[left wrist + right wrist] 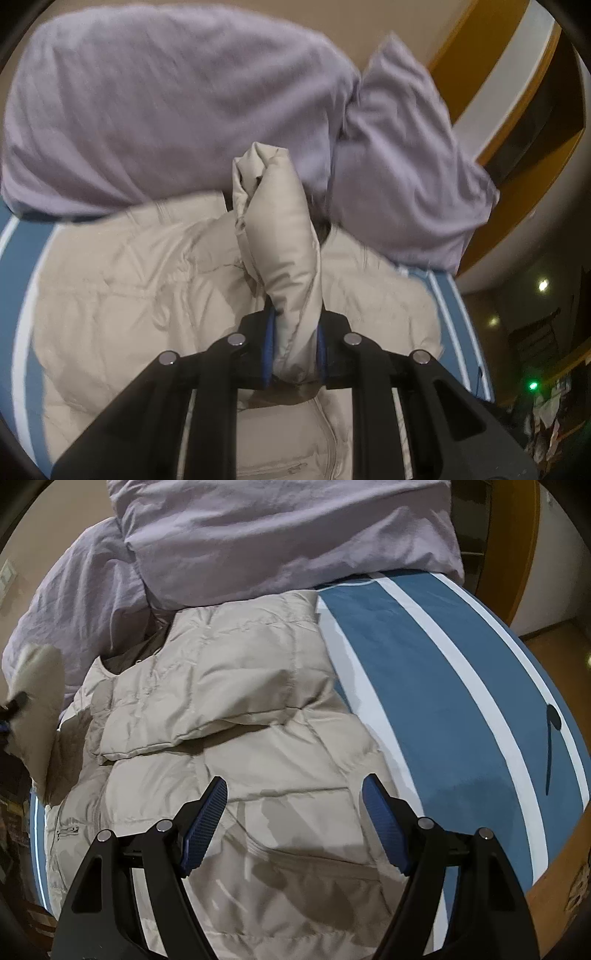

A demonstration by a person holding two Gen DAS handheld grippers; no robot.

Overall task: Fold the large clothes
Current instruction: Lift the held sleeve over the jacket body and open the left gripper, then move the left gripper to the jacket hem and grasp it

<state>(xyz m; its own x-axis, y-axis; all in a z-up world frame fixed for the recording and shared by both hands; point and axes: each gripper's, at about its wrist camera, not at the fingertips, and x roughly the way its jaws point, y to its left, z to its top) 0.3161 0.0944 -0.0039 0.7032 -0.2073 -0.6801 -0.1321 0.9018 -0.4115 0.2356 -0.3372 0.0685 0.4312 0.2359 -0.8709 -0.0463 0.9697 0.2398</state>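
A beige quilted puffer jacket (229, 716) lies spread on a blue bed sheet with white stripes (443, 701). One sleeve is folded across its chest. My left gripper (295, 347) is shut on the other sleeve (280, 229) and holds it lifted above the jacket body (129, 280). That lifted sleeve (37, 698) and the left gripper's edge show at the far left of the right wrist view. My right gripper (295, 812) is open and empty, hovering over the jacket's lower half.
Lilac pillows and bedding (166, 103) (280, 535) are piled at the head of the bed, touching the jacket's collar. A wooden frame (480, 62) and a dim room lie beyond the bed's side.
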